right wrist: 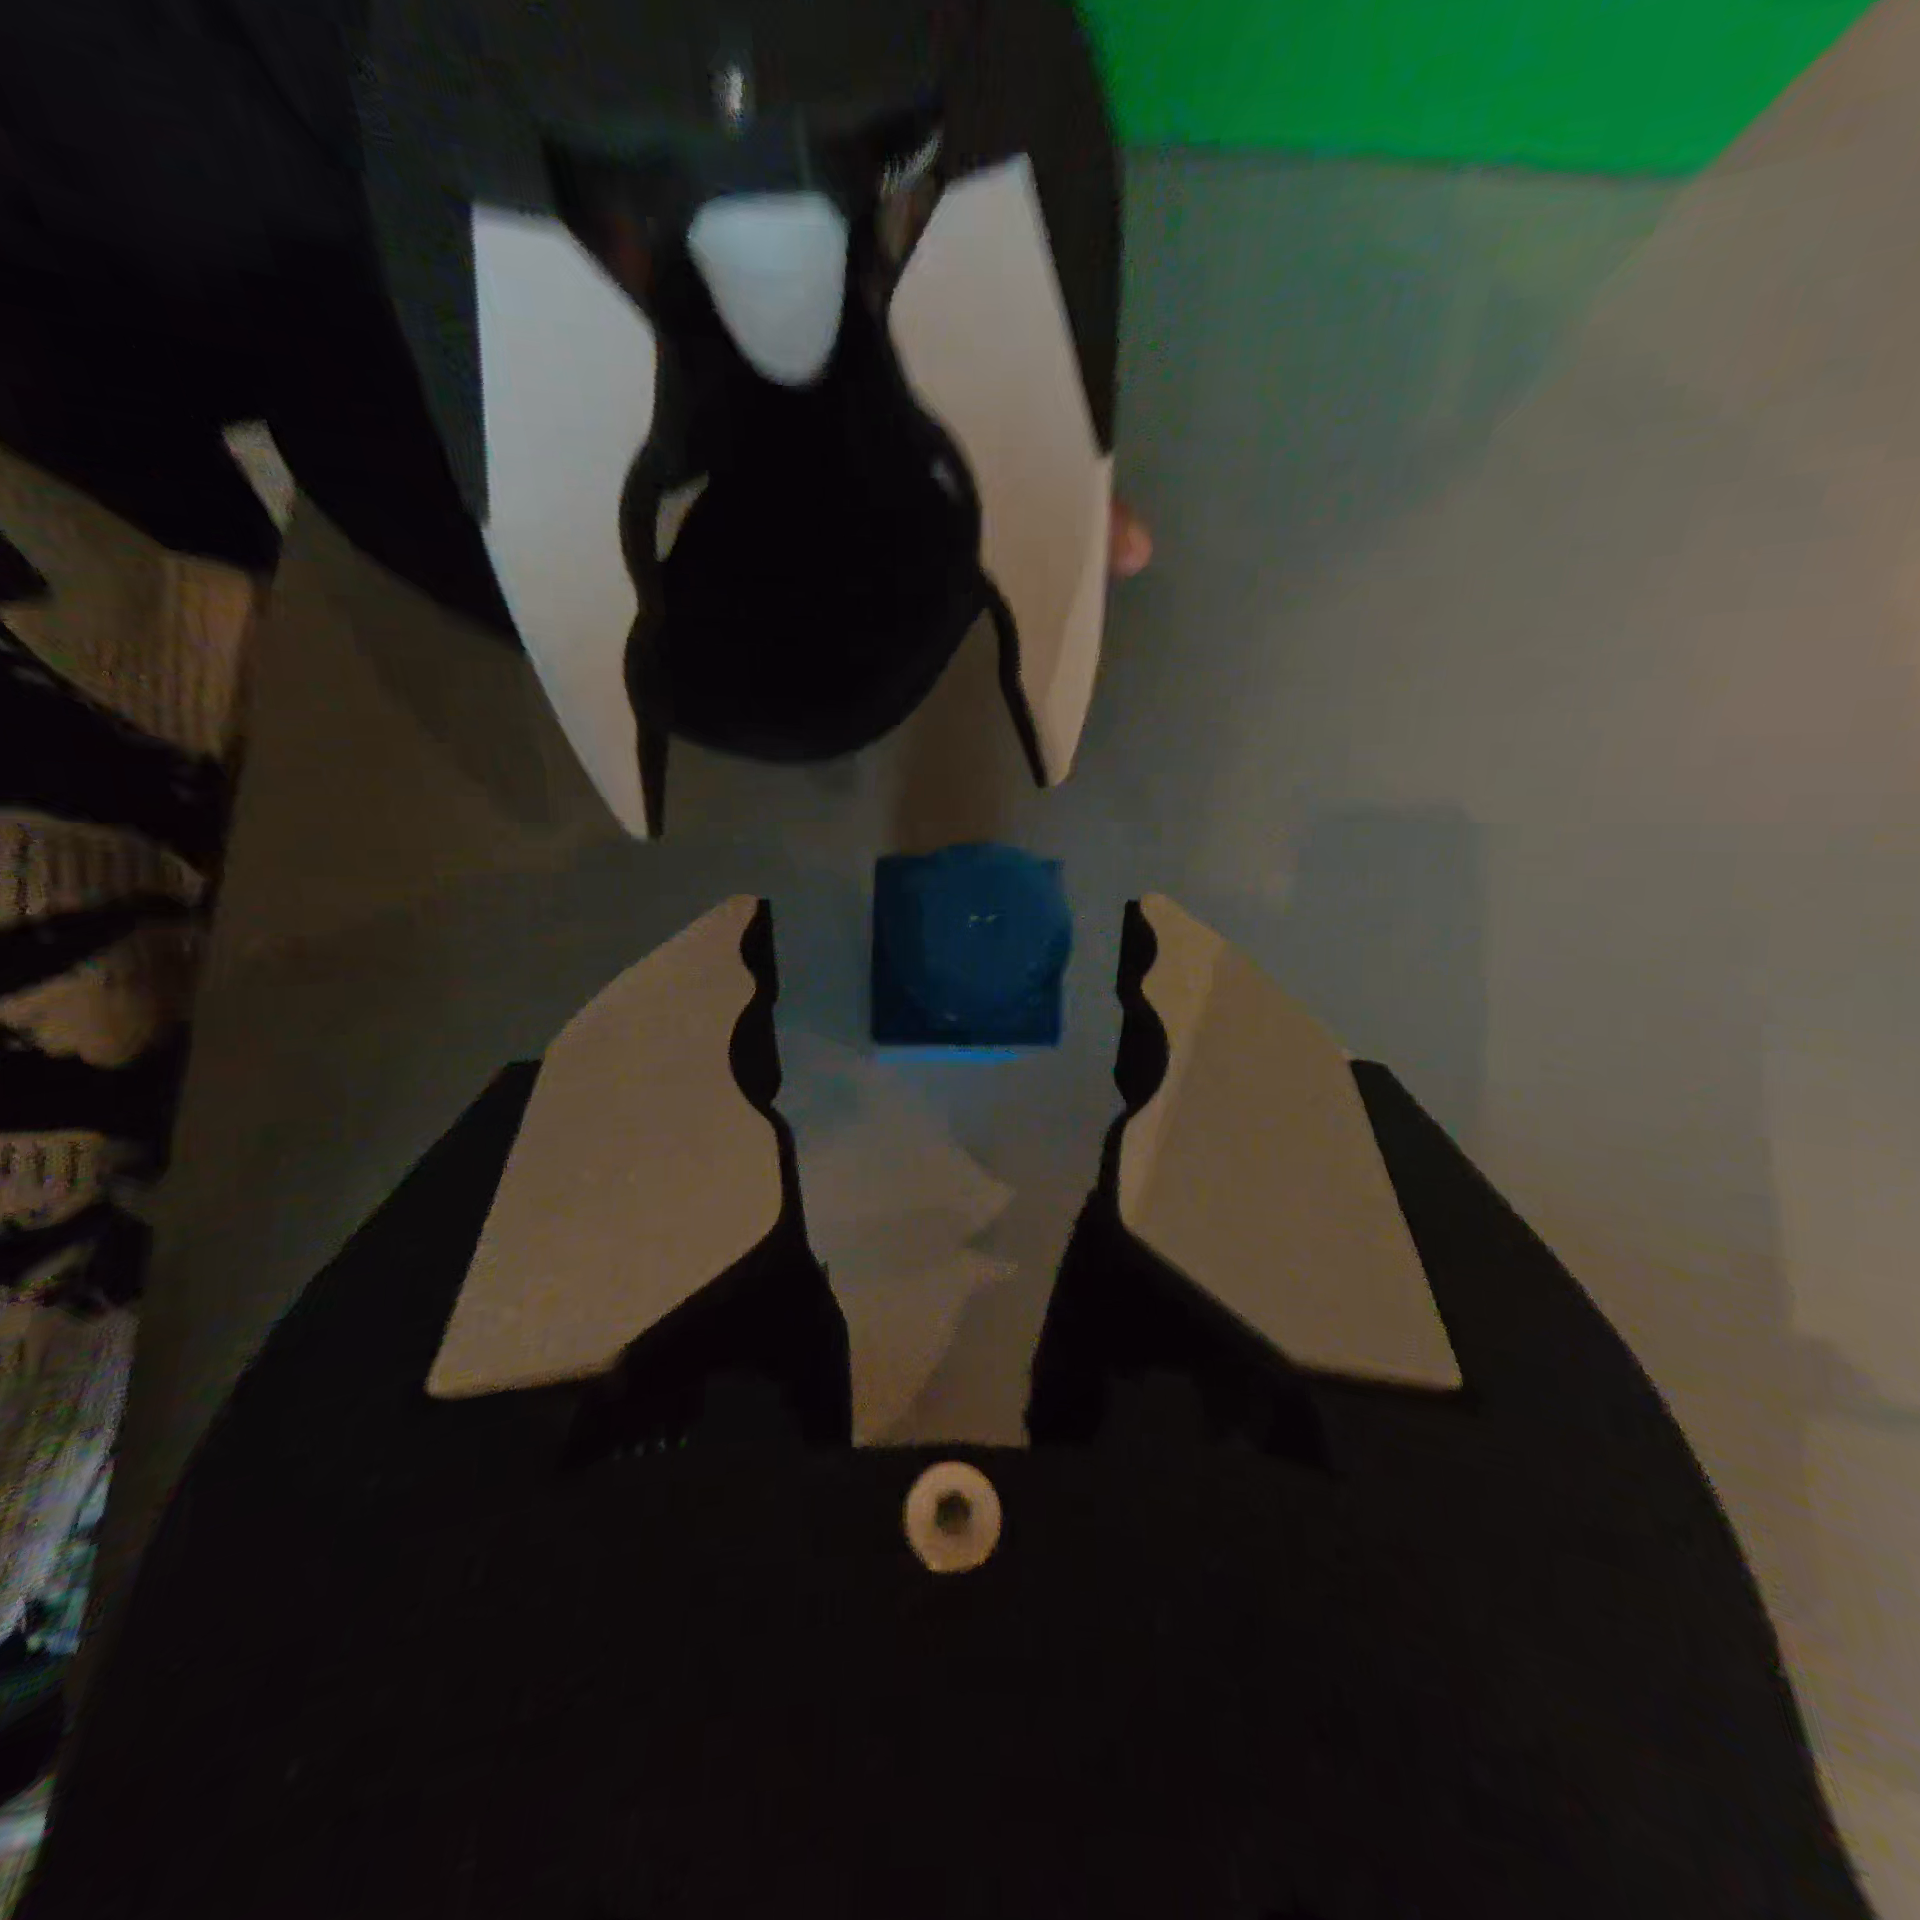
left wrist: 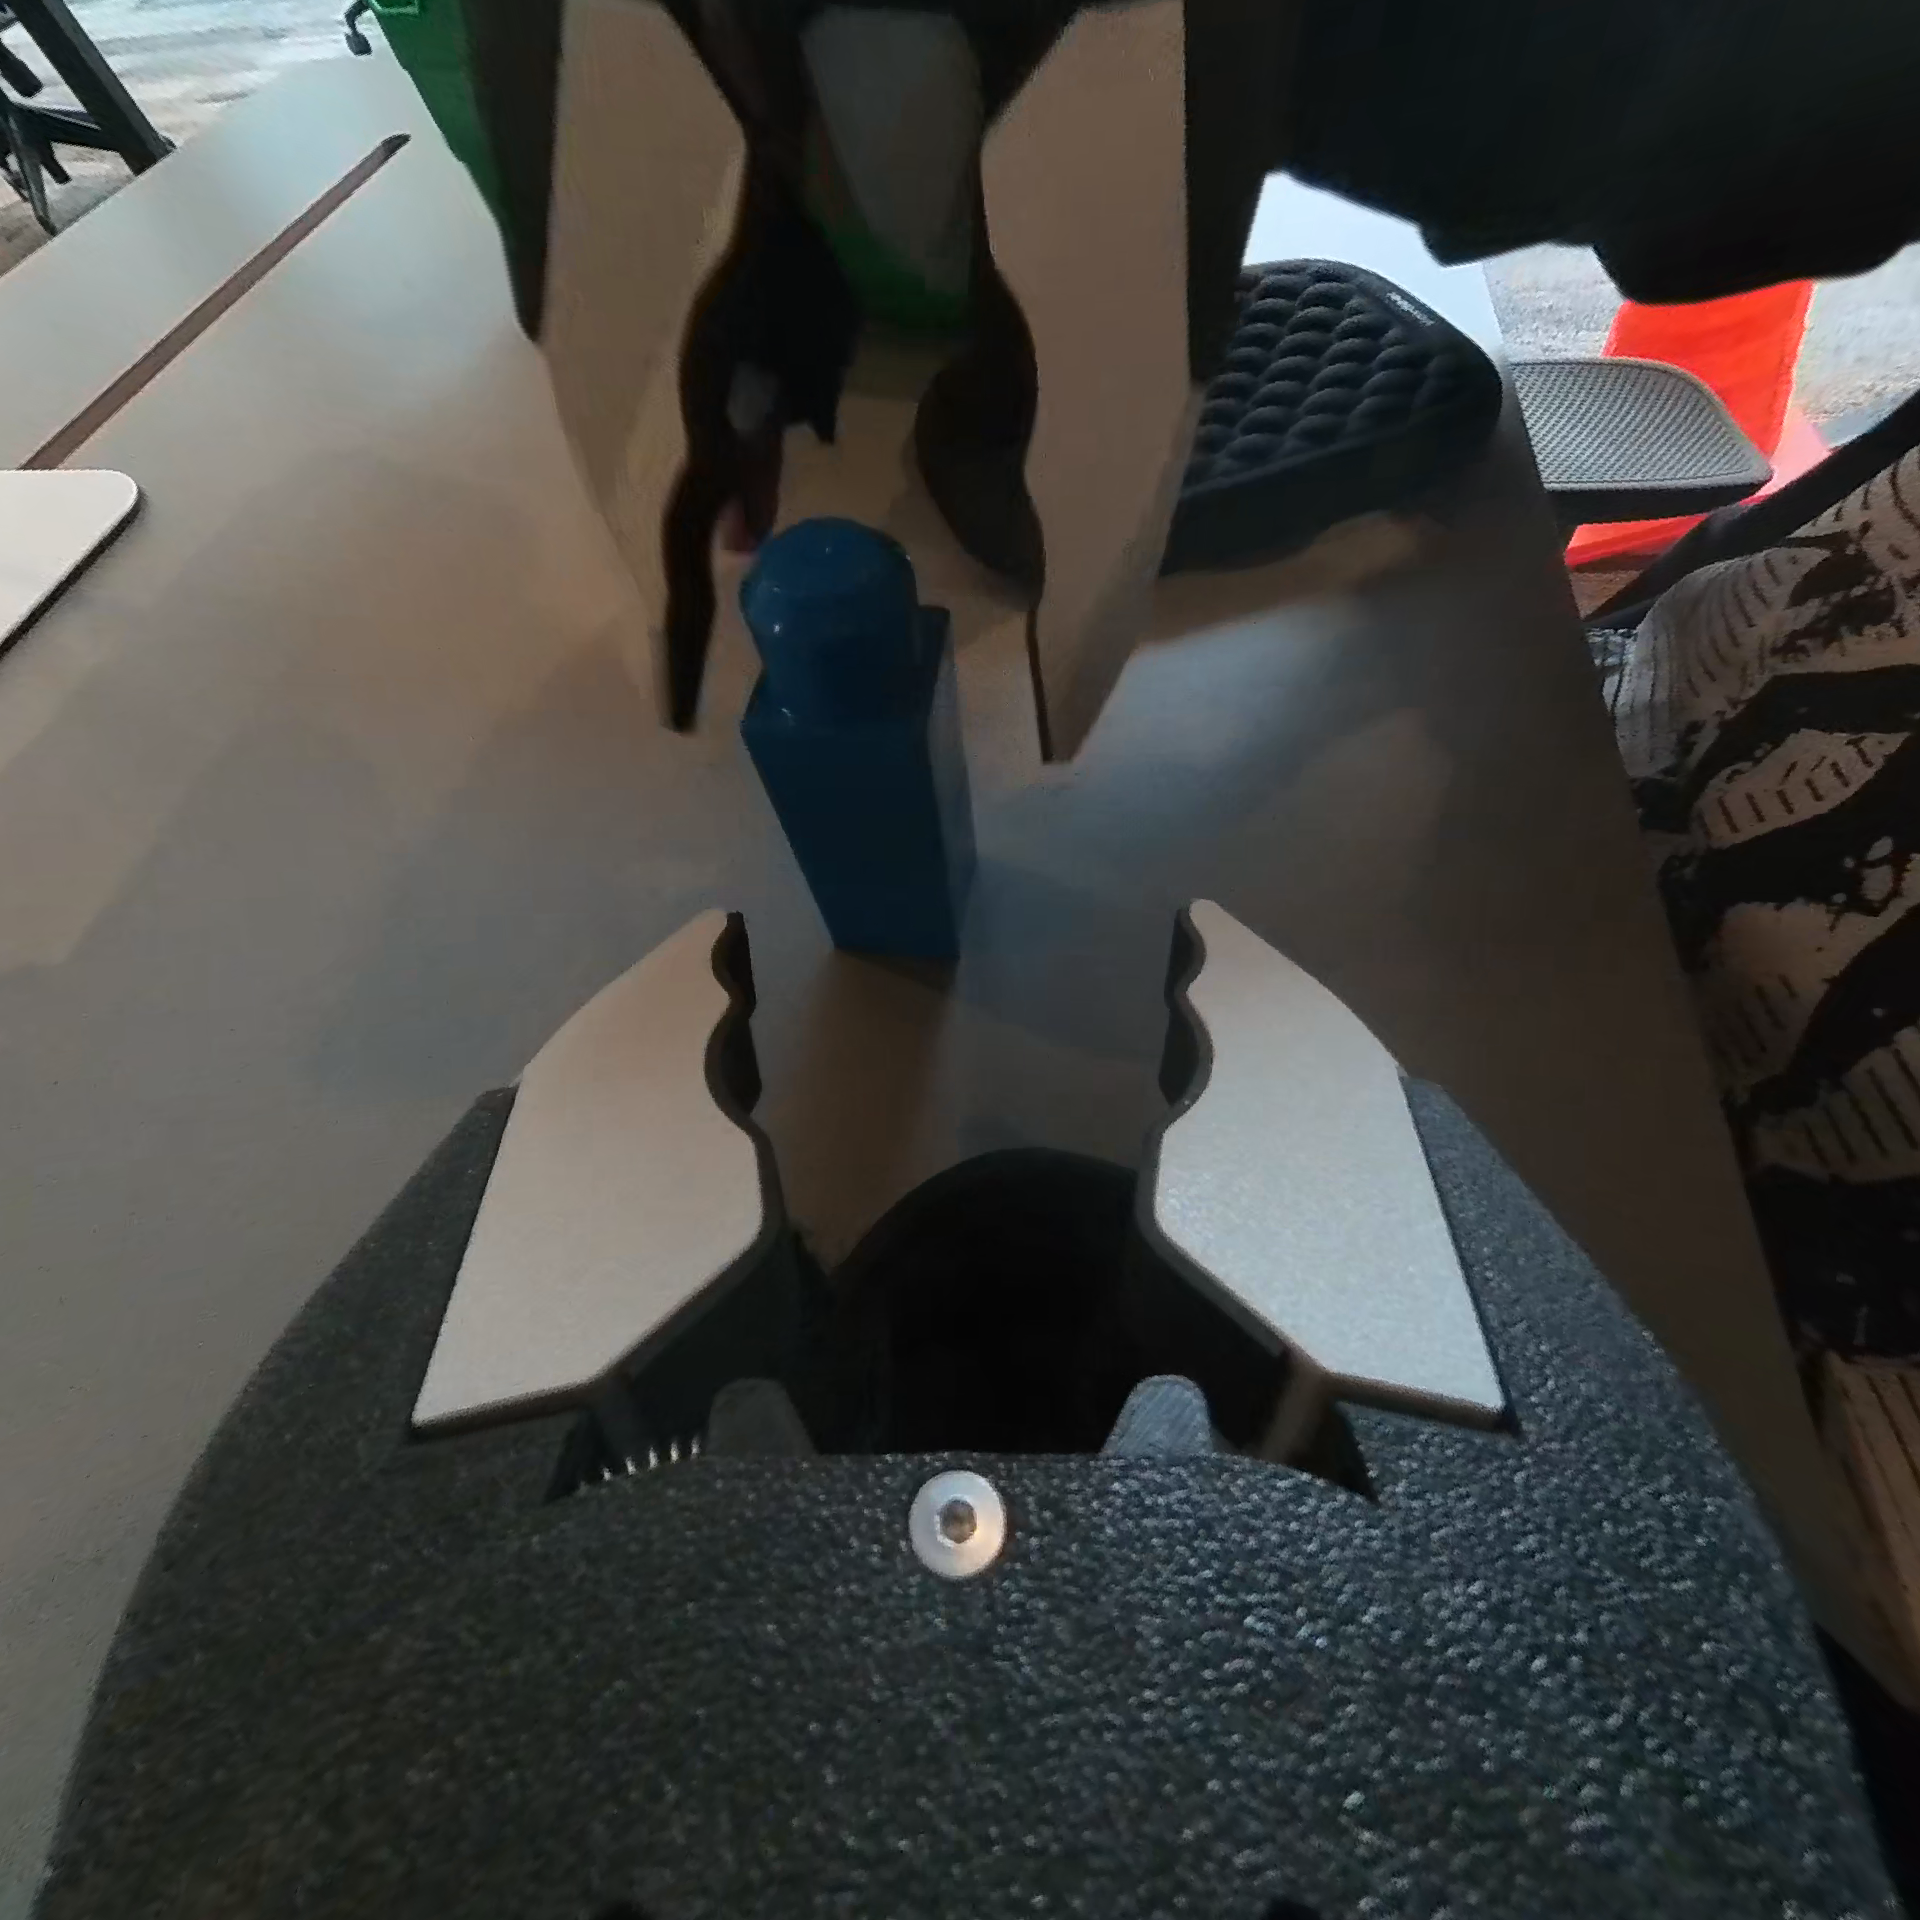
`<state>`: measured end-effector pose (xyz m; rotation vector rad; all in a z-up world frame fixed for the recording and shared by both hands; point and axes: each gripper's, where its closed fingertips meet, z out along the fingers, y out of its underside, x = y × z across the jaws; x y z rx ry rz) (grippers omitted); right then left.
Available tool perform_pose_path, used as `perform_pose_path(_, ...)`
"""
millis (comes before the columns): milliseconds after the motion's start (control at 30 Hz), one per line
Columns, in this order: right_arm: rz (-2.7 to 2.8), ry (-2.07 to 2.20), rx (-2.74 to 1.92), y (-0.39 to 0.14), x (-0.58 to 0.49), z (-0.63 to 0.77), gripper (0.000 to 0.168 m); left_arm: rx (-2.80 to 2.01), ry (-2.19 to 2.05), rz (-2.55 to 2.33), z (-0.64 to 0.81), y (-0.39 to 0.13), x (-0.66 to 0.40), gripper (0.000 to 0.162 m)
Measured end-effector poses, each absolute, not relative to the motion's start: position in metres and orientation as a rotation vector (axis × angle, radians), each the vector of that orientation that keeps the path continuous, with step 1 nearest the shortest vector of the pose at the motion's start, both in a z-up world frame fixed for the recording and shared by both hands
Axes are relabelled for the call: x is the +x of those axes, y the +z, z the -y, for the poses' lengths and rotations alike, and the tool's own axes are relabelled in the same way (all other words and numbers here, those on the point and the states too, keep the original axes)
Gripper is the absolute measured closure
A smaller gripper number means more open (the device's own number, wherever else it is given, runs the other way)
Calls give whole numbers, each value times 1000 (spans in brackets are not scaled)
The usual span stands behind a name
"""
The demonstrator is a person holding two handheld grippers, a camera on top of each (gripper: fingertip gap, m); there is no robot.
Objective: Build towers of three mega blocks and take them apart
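A blue mega block tower (left wrist: pixel 857 790) stands upright on the grey table (left wrist: pixel 312 831), a round stud on top. Its seams do not show, so I cannot tell how many blocks it holds. My left gripper (left wrist: pixel 958 920) is open and empty, low on the table just in front of the tower's base. My right gripper (left wrist: pixel 864 732) hangs over the tower from above, open, its fingers on either side of the stud without touching. In the right wrist view I look straight down on the tower (right wrist: pixel 966 956), between the tips of my open right gripper (right wrist: pixel 945 906). The left gripper (right wrist: pixel 850 808) shows open beyond it.
A green bin (left wrist: pixel 457 125) stands behind the tower, also in the right wrist view (right wrist: pixel 1455 73). A black textured cushion (left wrist: pixel 1340 384), a chair part and an orange cone (left wrist: pixel 1714 353) lie past the table's right edge. A person's patterned clothing (left wrist: pixel 1818 831) is at right. A white pad (left wrist: pixel 52 540) lies left. Left and right tips are no more than a few centimetres apart.
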<state>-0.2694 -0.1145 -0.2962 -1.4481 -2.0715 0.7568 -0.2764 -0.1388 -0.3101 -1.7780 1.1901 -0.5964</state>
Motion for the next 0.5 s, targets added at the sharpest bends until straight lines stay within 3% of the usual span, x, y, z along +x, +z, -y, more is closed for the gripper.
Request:
perform_pose_path(367,1648,884,-1302,-227,-251,94,95,-1773,-584,-1163,136,-307,-277,87)
perform_pose_path(500,1422,948,-1219,-217,-235,91,114,-1760,-569,-1149,135,-305,-278,88)
